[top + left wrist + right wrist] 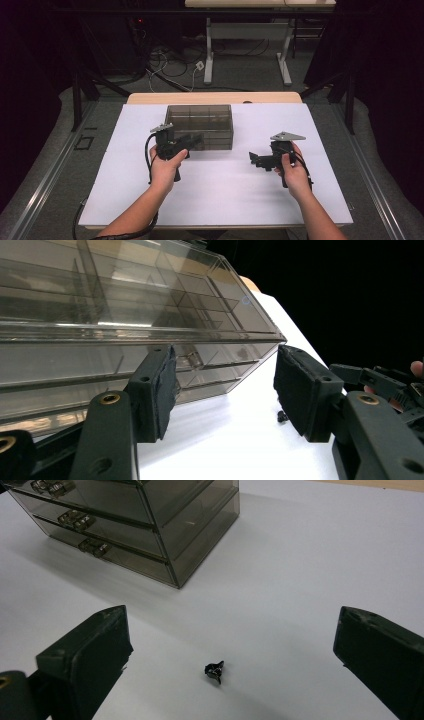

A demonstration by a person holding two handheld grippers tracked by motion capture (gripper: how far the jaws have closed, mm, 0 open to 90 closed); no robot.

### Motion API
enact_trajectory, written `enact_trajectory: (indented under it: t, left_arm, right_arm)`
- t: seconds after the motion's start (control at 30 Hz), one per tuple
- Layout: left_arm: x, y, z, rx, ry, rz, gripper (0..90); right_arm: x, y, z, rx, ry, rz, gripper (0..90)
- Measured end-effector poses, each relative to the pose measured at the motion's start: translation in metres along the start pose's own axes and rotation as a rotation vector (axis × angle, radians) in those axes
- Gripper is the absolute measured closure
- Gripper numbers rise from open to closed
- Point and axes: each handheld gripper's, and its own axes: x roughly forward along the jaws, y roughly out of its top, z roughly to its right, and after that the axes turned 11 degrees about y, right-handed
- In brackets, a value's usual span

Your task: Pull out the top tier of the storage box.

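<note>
Facing smoky clear-plastic drawer box (125, 305) | left tool (225, 390) gaping | right tool (230, 650) gaping

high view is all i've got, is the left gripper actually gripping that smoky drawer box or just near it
Observer: Just near it. In the left gripper view the left gripper has its pads apart with nothing pinched between them, aimed at the front of the drawer box.
Operator: anything small lying around that i can't see
Observer: Yes, a tiny black piece lies on the white sheet, ahead of the right gripper, whose jaws stand wide open.
Operator: is the box's front all closed up
Observer: The right gripper view shows three stacked drawers, each with a small handle, all pushed in flush.
</note>
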Motion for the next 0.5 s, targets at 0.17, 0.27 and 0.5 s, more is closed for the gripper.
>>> enact_trajectory:
  t: [0.17, 0.27, 0.5]
  left_arm:
    - [0.004, 0.001, 0.006, -0.020, 0.012, -0.028, 42.5]
    - [0.006, 0.002, 0.008, -0.065, -0.010, -0.054, 48.3]
    - [0.011, 0.002, 0.012, -0.129, 0.001, -0.087, 50.4]
  right_arm:
    - [-0.001, 0.000, 0.000, 0.003, 0.001, 0.003, 1.5]
    - [-0.001, 0.001, 0.000, 0.009, 0.002, 0.010, 1.8]
    - [-0.002, 0.001, 0.002, 0.025, 0.004, 0.015, 2.6]
